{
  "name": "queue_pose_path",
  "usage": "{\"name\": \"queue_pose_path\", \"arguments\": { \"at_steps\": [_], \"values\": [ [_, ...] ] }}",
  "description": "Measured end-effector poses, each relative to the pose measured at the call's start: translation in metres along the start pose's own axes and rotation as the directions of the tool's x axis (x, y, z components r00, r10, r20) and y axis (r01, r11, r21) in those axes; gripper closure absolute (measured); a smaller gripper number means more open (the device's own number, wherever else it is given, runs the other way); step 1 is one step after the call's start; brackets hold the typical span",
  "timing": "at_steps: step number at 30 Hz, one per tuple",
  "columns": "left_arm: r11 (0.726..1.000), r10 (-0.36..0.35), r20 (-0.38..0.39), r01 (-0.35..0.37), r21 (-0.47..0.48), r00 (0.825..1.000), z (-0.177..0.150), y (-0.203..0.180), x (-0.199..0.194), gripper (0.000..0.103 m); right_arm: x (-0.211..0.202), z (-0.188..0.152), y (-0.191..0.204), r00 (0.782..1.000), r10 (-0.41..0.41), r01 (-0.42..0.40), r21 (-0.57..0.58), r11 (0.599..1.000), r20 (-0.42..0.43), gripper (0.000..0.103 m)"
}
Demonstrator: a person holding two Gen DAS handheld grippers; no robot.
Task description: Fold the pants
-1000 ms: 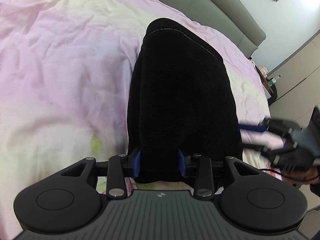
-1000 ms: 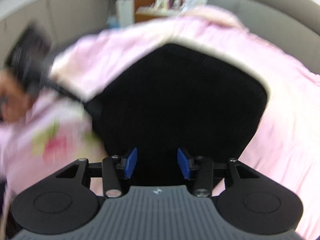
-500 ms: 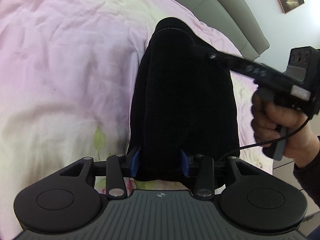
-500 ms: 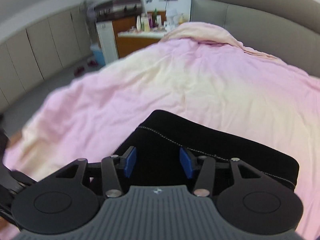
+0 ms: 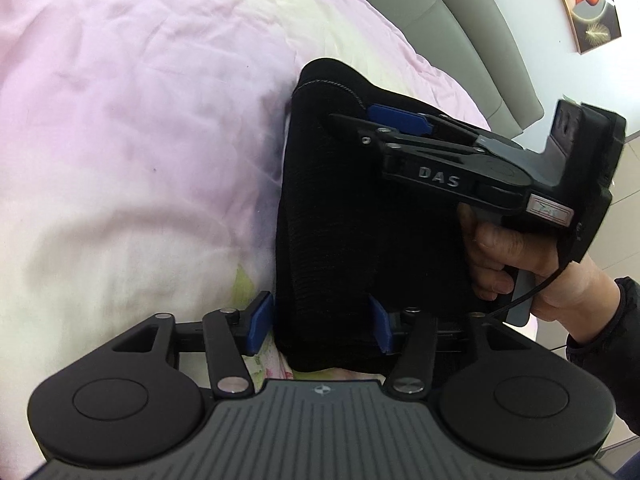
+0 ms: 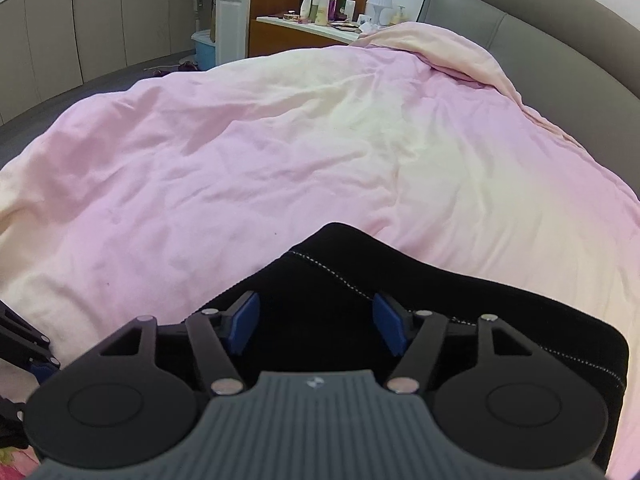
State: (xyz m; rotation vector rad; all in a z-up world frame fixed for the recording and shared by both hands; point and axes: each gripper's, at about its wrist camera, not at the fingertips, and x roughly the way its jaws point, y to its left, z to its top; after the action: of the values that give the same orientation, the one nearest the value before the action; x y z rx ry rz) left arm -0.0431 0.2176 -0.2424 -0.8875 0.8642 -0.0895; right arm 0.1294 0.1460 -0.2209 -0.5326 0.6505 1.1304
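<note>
Setting: bedroom, with a pink-and-cream duvet (image 6: 320, 152) spread over the bed, a grey padded headboard (image 6: 560, 52) behind it, and a dresser (image 6: 304, 36) crowded with bottles at the far wall.

Pants: black pants (image 5: 360, 216) lie on the duvet, already folded into a compact, thick stack with a stitched hem at the far end.

Left gripper: the left gripper (image 5: 318, 322) sits at the near edge of the stack, its blue-padded fingers (image 5: 259, 320) spread wide; the folded cloth fills the gap between them, but whether the pads press it cannot be told.

Right gripper: the right gripper (image 6: 318, 326) reaches over the far, hemmed end; in the left wrist view its fingers (image 5: 396, 118) lie just above or on the top layer. They stand well apart, with black cloth between and beneath them, gripping nothing visible.

Step in hand: judged to be late in the fold, either squaring up the stack or setting up one last fold.

Next move: likely calls for both sets of fingers to close on matching edges, or to press the layers flat, without dragging the lower layers out of line.
</note>
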Motion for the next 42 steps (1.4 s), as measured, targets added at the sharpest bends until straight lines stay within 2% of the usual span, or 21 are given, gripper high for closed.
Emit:
{"name": "queue_pose_path", "arguments": {
  "at_steps": [4,10,14,18,21,22,24,25,27,29,31,33,35,39,42],
  "values": [
    [1.0,-0.014,-0.011,0.014,0.014,1.0,0.0,-0.002,-0.001,0.041,-0.028,0.003,-0.009,0.999,0.035,-0.035,0.062,0.997,0.009,0.042],
    [0.999,0.014,-0.006,-0.014,0.044,1.0,0.002,-0.011,-0.002,0.042,-0.104,-0.003,-0.029,0.996,0.086,-0.091,0.176,0.98,0.035,0.043],
    [0.999,0.027,-0.002,-0.027,0.046,1.0,0.0,-0.018,-0.002,0.042,-0.145,-0.029,-0.05,0.997,0.063,-0.07,0.261,0.963,0.033,0.042],
    [0.997,0.053,-0.001,-0.053,0.059,0.999,0.003,-0.029,-0.008,0.043,-0.171,-0.067,-0.071,1.0,0.015,-0.012,0.327,0.945,-0.004,0.041],
    [0.99,0.096,0.053,-0.101,0.097,0.994,0.014,-0.044,-0.028,0.042,-0.184,-0.094,-0.089,0.999,-0.01,0.022,0.391,0.92,-0.033,0.039],
    [0.986,0.121,0.087,-0.13,0.104,0.989,0.02,-0.049,-0.037,0.04,-0.187,-0.102,-0.096,0.999,-0.012,0.027,0.418,0.908,-0.04,0.037],
    [0.977,0.167,0.138,-0.182,0.107,0.976,0.032,-0.057,-0.054,0.016,-0.19,-0.115,-0.108,0.999,-0.007,0.03,0.472,0.881,-0.051,0.036],
    [0.972,0.187,0.154,-0.205,0.113,0.97,0.039,-0.062,-0.061,0.013,-0.19,-0.119,-0.112,0.998,-0.004,0.031,0.494,0.869,-0.056,0.034],
    [0.954,0.23,0.148,-0.252,0.159,0.962,0.053,-0.075,-0.065,0.011,-0.189,-0.127,-0.12,0.998,0.008,0.025,0.529,0.848,-0.061,0.032],
    [0.929,0.27,0.104,-0.287,0.232,0.957,0.067,-0.09,-0.063,0.011,-0.189,-0.132,-0.124,0.999,0.019,0.01,0.545,0.838,-0.048,0.03],
    [0.927,0.275,0.071,-0.285,0.245,0.959,0.081,-0.101,-0.059,0.011,-0.189,-0.136,-0.128,0.999,0.035,-0.013,0.567,0.824,-0.029,0.027],
    [0.951,0.234,0.022,-0.234,0.202,0.972,0.091,-0.103,-0.048,0.009,-0.188,-0.141,-0.133,0.998,0.059,-0.042,0.599,0.8,-0.01,0.027],
    [0.964,0.198,-0.031,-0.189,0.186,0.98,0.097,-0.101,-0.027,0.009,-0.186,-0.146,-0.14,0.996,0.093,-0.08,0.646,0.759,0.014,0.026],
    [0.959,0.247,-0.074,-0.233,0.163,0.966,0.101,-0.091,0.015,0.009,-0.177,-0.159,-0.155,0.983,0.168,-0.172,0.738,0.653,0.08,0.021],
    [0.984,0.16,-0.112,-0.149,0.095,0.981,0.09,-0.078,0.03,0.009,-0.163,-0.173,-0.166,0.975,0.205,-0.194,0.792,0.579,0.089,0.02]
  ]
}}
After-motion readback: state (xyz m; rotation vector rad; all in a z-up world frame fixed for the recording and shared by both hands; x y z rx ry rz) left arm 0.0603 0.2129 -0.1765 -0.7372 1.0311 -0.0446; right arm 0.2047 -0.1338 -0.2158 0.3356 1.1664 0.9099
